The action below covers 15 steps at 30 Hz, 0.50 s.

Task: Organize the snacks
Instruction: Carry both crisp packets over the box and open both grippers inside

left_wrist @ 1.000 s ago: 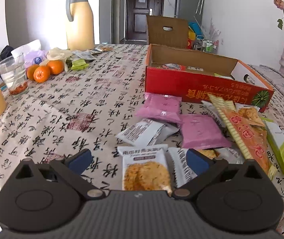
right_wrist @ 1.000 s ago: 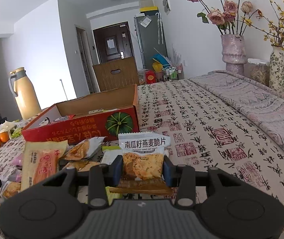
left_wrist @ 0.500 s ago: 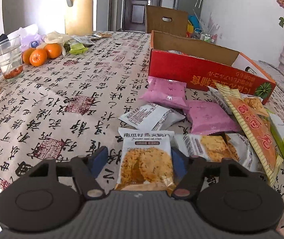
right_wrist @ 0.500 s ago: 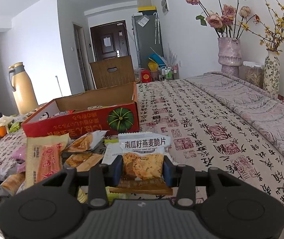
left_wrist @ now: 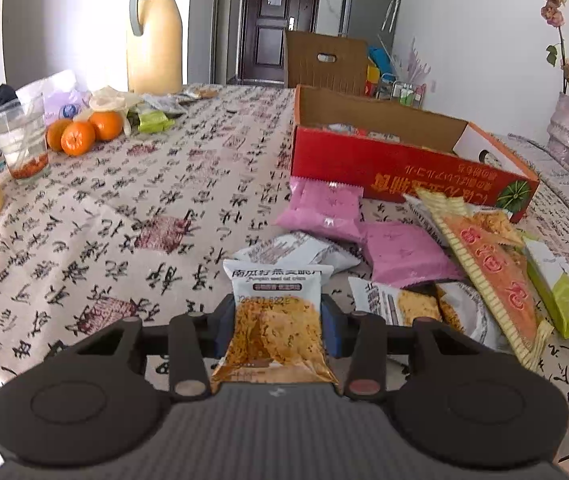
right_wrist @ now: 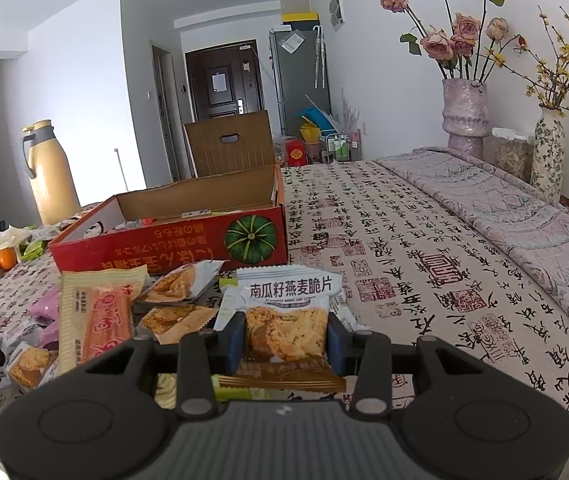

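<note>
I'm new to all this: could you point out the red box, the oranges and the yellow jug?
red box (left_wrist: 404, 168), left wrist view, its red front wall.
oranges (left_wrist: 78, 138), left wrist view, the nearest orange's peel.
yellow jug (left_wrist: 156, 44), left wrist view, its body.

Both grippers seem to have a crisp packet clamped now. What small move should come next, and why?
Probably lift and carry toward the red box. The left gripper is shut on an oat crisp packet, and the right gripper on another oat crisp packet. The box stands open just beyond the loose snack pile, with some packets already inside.
</note>
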### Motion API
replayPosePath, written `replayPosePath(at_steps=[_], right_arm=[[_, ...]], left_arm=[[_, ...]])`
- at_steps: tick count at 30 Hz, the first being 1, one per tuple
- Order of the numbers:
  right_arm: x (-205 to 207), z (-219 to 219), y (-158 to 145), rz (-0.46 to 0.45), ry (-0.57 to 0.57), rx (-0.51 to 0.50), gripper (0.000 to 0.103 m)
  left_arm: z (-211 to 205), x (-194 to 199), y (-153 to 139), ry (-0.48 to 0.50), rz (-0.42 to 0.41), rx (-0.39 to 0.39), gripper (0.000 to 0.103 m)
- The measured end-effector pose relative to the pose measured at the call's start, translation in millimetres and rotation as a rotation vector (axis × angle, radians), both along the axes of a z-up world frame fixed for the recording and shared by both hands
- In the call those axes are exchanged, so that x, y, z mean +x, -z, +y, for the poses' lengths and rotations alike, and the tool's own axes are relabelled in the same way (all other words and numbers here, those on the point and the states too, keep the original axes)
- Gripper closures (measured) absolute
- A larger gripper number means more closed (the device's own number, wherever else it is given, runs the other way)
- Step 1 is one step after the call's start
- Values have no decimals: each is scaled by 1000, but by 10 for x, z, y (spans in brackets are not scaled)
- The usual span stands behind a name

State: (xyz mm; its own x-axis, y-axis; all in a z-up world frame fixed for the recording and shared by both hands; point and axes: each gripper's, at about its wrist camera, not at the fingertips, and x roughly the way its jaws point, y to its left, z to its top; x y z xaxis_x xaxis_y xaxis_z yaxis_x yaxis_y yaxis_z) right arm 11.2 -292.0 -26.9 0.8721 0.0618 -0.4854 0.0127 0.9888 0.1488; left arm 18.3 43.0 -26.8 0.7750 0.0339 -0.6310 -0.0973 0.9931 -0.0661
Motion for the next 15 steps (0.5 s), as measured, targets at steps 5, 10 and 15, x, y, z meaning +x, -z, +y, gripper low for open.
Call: replayPosePath(at_steps=[5,10,15], right_arm=[[26,6,-26,-5,-4,3,63],[97,89,-104,-34,-24,8,63],[235,162,-188,-59,-43,9,63]], left_arm=[[-57,7,-136,12,-39,16,60],[-139,102,-279,34,-80,25,60],[-193,266,-446,44,-129,26,60]])
